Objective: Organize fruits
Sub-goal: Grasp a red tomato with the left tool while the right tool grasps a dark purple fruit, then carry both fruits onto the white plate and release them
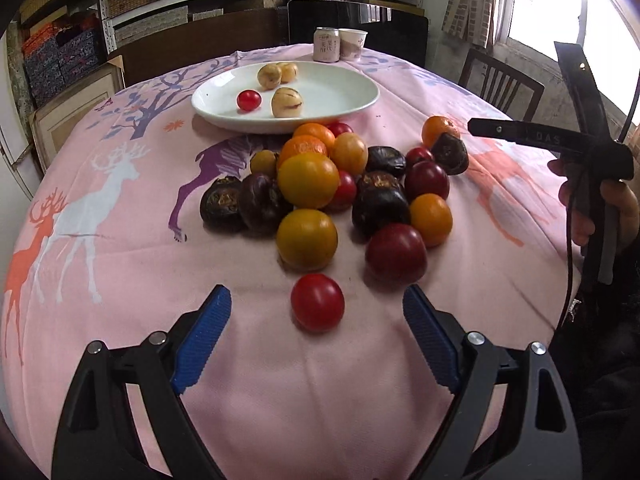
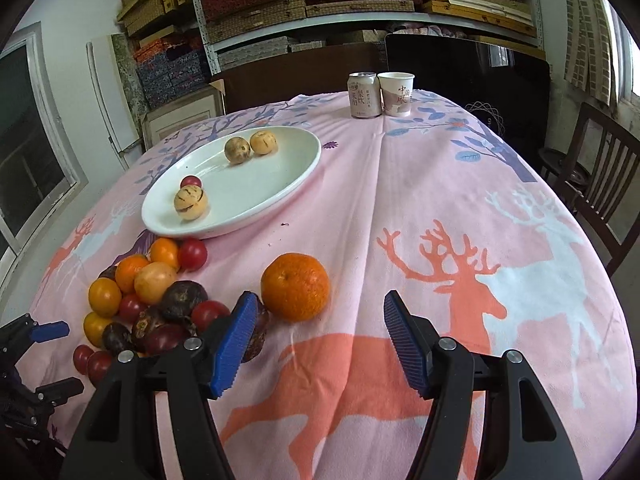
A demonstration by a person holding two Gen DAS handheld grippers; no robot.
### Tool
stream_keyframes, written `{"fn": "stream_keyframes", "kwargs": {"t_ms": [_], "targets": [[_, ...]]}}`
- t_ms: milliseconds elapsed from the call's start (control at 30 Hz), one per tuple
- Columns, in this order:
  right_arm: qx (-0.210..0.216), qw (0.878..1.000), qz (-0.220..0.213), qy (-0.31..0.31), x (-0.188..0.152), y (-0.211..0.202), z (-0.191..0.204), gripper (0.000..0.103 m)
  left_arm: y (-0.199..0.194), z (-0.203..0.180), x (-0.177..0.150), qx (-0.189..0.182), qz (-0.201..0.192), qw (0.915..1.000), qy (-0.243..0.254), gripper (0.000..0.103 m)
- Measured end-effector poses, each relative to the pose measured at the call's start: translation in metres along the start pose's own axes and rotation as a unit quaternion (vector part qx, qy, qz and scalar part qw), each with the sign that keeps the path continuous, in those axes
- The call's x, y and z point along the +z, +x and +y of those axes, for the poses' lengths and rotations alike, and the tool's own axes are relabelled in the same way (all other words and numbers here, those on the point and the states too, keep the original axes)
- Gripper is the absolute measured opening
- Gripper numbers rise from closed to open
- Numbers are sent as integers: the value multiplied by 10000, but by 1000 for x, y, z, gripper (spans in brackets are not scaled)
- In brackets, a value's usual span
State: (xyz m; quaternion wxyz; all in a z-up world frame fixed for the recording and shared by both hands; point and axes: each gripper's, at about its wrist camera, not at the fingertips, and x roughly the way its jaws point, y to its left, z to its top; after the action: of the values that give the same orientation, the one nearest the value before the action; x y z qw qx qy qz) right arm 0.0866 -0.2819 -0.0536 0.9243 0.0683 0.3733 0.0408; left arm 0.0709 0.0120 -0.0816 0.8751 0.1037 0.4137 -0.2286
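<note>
We hold both tongs over a table with a pink tablecloth [image 1: 120,264] printed with deer. Our left tongs [image 1: 316,320] stand with their blue pads [image 1: 208,332] wide apart and clamp nothing; a small red tomato [image 1: 317,302] lies on the cloth between the two tips, touching neither. Just beyond it sits the heap of fruit [image 1: 332,184]: yellow and orange rounds, dark red ones, and blackish wrinkled ones, packed against each other. Farther ahead of the left tongs is the white plate [image 1: 344,92], carrying three pale yellowish fruits [image 1: 286,102] and one little red tomato [image 1: 249,100]. A can [image 1: 326,44] and a paper cup [image 1: 353,44] stand side by side at the far edge. Our right tongs [image 2: 320,340] are also apart with nothing between the pads; a lone orange [image 2: 295,286] rests just ahead of their left pad, near it but not touching as far as we can tell. The heap lies to the left of the right tongs, with the plate beyond it.
</note>
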Motion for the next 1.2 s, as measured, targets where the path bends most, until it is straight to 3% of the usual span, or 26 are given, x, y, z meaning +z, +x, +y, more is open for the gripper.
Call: {"fn": "stream_keyframes", "kwargs": {"t_ms": [67,133,167,333,433,567,1033,1100,1200], "targets": [[7,10000,-48,-33,-5,-7,1,66,2,0,-3,87,-22,10000,-23,82],[41,10000,-50,-47,-9,-12,1,66,9,4,-2,133,48,9998,-129,42],[71,10000,-28,-50,-10,-14,1,66,16,7,-3,76,159,9996,-218,37],[126,9996,-35,-256,-18,-23,5,66,18,-1,-2,164,-9,9998,-81,34],[35,9990,-66,-436,-24,-25,8,66,16,2,-4,74,-162,9996,-197,28],[59,9987,23,-515,-26,-21,11,66,7,6,-6,38,-515,9981,-340,28],[-215,9937,626,-904,-17,27,44,66,2,6,-5,16,-594,9974,-418,28],[-214,9920,870,-890,-18,38,44,60,2,6,-5,13,-603,9972,-436,28],[-174,9920,870,-894,-18,38,44,49,3,7,-6,-27,-581,9974,-437,28]]}}
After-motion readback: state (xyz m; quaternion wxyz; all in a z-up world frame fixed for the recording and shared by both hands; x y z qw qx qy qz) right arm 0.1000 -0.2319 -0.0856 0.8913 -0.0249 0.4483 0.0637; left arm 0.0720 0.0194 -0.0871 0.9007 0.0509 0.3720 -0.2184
